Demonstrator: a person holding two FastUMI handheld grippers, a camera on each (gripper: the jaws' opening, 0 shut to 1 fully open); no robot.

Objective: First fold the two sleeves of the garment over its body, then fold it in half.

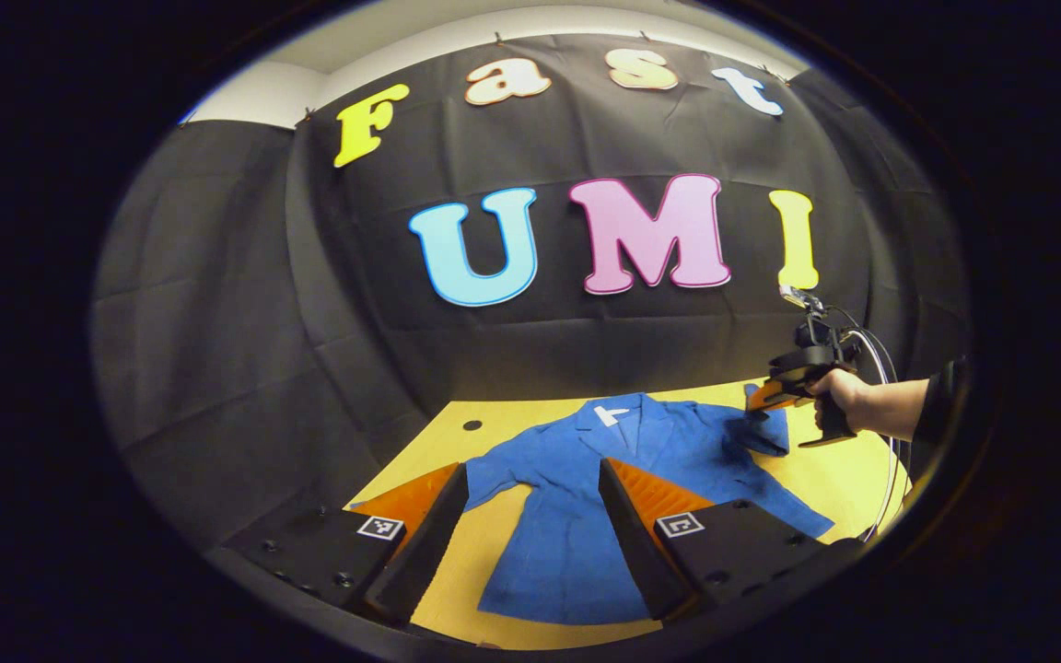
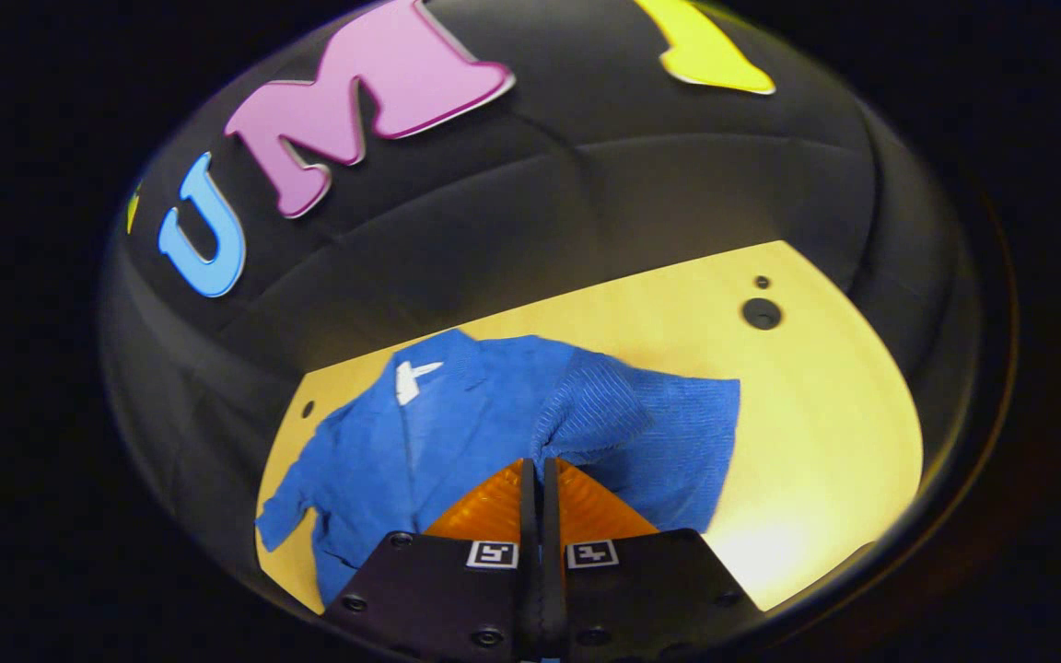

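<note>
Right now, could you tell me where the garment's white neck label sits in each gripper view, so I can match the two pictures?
Left gripper view: the white neck label sits just right of centre, at the collar of the blue garment, above the open fingers.
Right gripper view: the label lies left of centre, at the collar's top.
Shared landmark: the yellow table under the garment.
</note>
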